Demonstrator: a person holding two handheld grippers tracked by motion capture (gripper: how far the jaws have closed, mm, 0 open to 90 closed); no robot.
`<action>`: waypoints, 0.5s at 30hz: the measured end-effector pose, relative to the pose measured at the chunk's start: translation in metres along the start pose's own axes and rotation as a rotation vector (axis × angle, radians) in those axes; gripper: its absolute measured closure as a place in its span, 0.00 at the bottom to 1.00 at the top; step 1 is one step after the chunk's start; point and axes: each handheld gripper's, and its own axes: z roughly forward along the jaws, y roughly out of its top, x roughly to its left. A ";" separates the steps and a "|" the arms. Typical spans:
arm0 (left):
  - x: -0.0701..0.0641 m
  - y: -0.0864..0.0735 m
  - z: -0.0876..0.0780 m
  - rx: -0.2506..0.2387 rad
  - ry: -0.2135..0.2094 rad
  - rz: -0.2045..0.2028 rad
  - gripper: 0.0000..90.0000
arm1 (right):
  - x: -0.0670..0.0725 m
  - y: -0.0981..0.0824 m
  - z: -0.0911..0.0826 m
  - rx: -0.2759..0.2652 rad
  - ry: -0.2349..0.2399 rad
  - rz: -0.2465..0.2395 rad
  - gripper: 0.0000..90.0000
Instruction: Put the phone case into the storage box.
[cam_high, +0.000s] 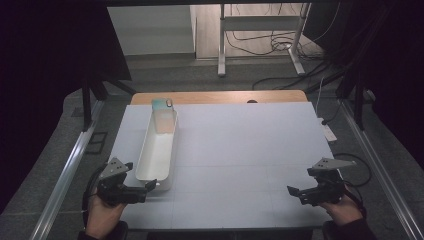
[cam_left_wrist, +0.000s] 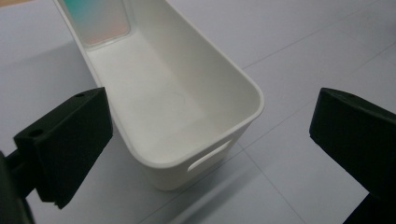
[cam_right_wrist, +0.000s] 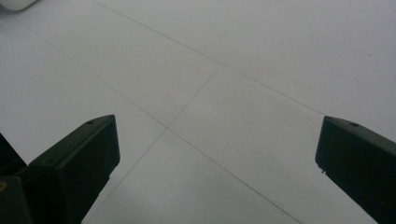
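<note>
A long, narrow white plastic bin (cam_high: 159, 150) lies on the left half of the white desk (cam_high: 240, 150), its length running away from the person toward the far edge. It has smooth, slightly flared walls, rounded corners and a slot handle cut into the near end wall, which the left gripper view shows as an oval opening just under the rim. The bin's inside is plain white and glossy. At its far end a flat card-like object with a teal-to-pale-pink colour fade (cam_high: 163, 114) leans against the end wall, its top edge rising above the rim; in the left gripper view it appears at the top of the bin (cam_left_wrist: 100, 21) with rounded corners and a pale border. What exactly this object is cannot be told. The left tongs (cam_high: 150, 186) sit at the near end of the bin, just beside its near corner, with the jaws spread wide and holding nothing; the bin's near end lies between them in the left gripper view. The right tongs (cam_high: 292, 191) hover over bare desk at the near right, well apart from the bin, jaws likewise wide apart and empty.
</note>
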 end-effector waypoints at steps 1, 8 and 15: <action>0.000 -0.002 -0.001 0.002 0.004 -0.001 0.00 | 0.000 0.000 0.000 0.000 -0.001 -0.001 0.00; -0.001 -0.006 -0.001 0.015 0.006 -0.006 0.00 | 0.000 0.000 0.000 0.002 -0.001 -0.002 0.00; -0.001 -0.010 -0.002 0.022 -0.005 -0.016 0.00 | 0.001 0.000 0.002 0.014 -0.009 -0.008 0.01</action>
